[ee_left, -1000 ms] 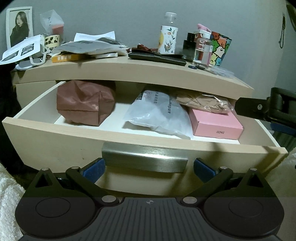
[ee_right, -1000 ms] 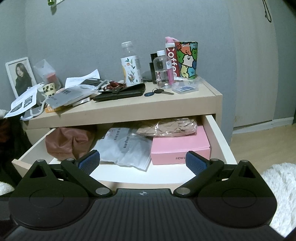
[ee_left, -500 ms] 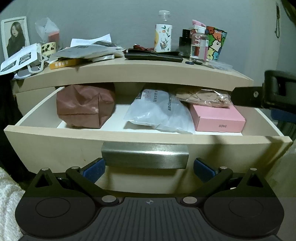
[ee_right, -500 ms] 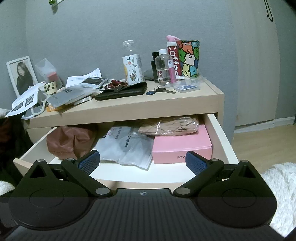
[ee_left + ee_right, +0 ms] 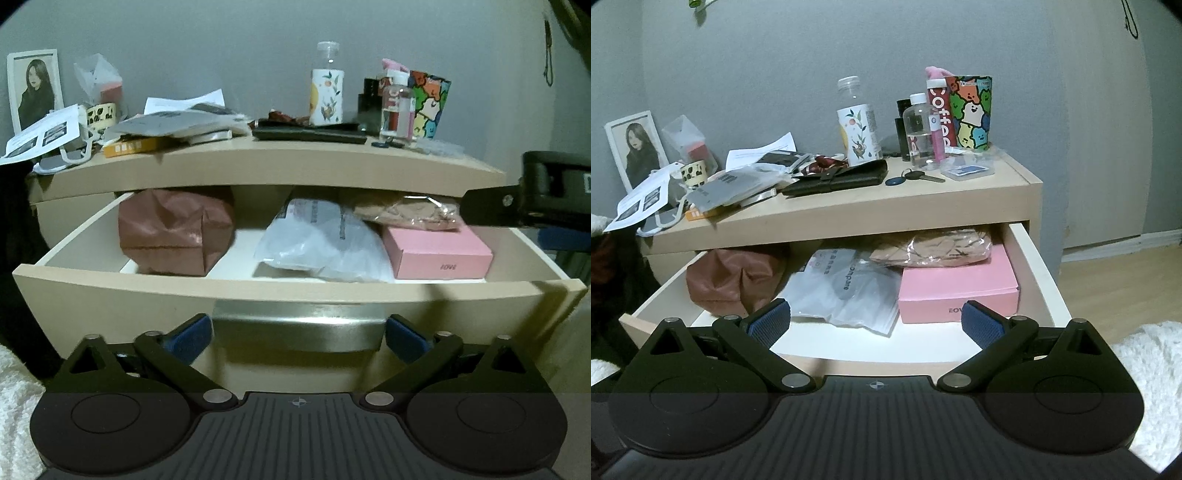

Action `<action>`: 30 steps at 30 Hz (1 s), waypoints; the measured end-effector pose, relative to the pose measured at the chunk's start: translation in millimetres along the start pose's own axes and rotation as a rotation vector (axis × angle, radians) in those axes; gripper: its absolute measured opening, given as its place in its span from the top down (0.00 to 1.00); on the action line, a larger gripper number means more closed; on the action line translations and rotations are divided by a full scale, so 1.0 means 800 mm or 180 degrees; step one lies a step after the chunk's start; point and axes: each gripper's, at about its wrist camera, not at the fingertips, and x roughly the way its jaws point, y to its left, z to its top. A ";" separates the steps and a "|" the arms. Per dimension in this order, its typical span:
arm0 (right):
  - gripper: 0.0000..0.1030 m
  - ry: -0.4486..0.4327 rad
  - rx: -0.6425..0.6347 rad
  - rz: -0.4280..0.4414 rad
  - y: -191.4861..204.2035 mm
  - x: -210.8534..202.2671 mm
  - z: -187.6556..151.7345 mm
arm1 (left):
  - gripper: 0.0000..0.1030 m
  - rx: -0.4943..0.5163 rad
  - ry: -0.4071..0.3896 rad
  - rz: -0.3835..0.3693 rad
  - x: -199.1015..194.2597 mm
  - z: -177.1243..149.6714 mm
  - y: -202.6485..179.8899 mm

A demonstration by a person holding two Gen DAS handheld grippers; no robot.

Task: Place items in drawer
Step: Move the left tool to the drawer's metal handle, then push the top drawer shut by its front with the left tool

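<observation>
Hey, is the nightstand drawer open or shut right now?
Open. The drawer is pulled out, exposing the pink box and brown bag inside.

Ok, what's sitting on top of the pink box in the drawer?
A clear plastic packet with something tan inside lies across the back of the pink box. The front of the lid is bare. The nightstand top overhangs the packet's rear edge, so anything farther back stays hidden.

The left wrist view was set low and close before the drawer (image 5: 295, 295) front, facing the wall. The right wrist view was held higher, further right, looking down. The drawer's inside and the cluttered nightstand top (image 5: 849, 206) were shared.
</observation>
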 end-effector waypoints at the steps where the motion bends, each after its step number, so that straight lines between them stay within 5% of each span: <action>1: 0.01 0.0004 0.0002 0.0000 0.000 0.000 0.000 | 0.05 0.0007 -0.0015 0.0007 0.000 -0.001 0.000; 30: 0.01 -0.0002 0.0155 -0.0008 -0.008 0.003 0.003 | 0.05 -0.0049 0.0079 -0.0044 0.065 0.039 0.001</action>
